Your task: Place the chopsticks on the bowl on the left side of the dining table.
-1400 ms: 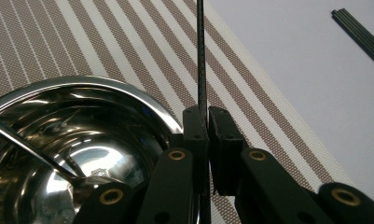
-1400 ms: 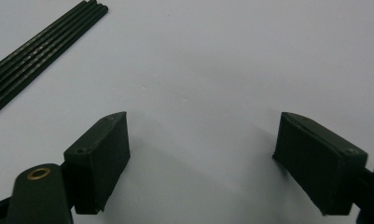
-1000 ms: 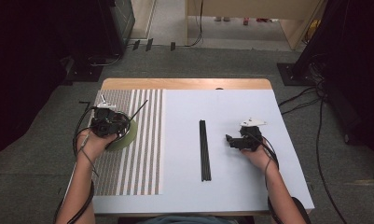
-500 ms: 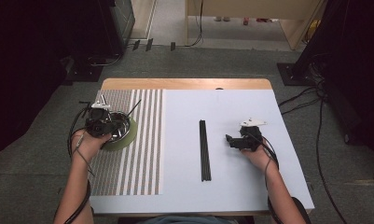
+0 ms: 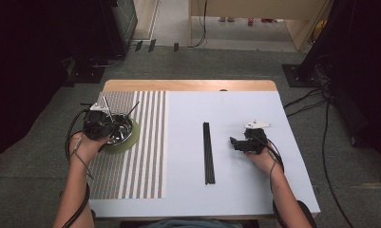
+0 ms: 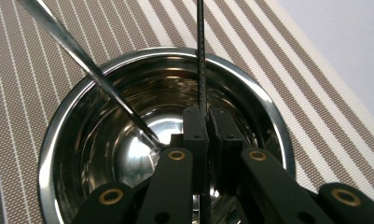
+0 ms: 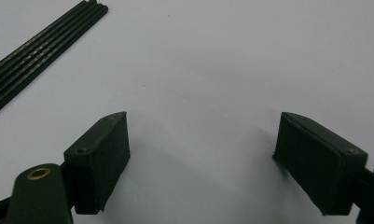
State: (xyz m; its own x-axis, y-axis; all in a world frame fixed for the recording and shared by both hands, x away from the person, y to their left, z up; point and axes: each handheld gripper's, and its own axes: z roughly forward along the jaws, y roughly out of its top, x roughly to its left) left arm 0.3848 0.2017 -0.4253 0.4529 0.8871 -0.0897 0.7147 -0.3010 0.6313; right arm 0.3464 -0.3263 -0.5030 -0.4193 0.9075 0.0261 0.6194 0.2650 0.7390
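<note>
A thin black rod (image 6: 201,51) stands clamped between the jaws of your left gripper (image 6: 207,128), which are pressed together on it. Its lower end is hidden behind the jaws, and its upper end is cut off at the top edge of the left gripper view. In the high view it shows as a thin dark line (image 5: 132,108) slanting up from the bowl. Below the gripper sits a round, polished steel bowl (image 6: 82,107) with a mirror-like interior; a flat, shiny metal strip (image 6: 86,70) leans into it, and what utensil it belongs to is hard to make out. In the high view your left gripper (image 5: 101,124) covers much of the bowl (image 5: 124,130), which rests on a round green mat (image 5: 131,141) atop a woven placemat (image 5: 145,142) with brown and white stripes.

Well apart to the right, a bundle of straight black rods (image 5: 207,153) lies flat on the smooth white tabletop (image 5: 188,118); in the right gripper view only one end of the bundle (image 7: 35,51) appears, at upper left. Your right gripper (image 7: 219,158) rests on the white surface beside the bundle, its blocky black jaws spread wide apart with nothing between them; it shows in the high view too (image 5: 235,142).
</note>
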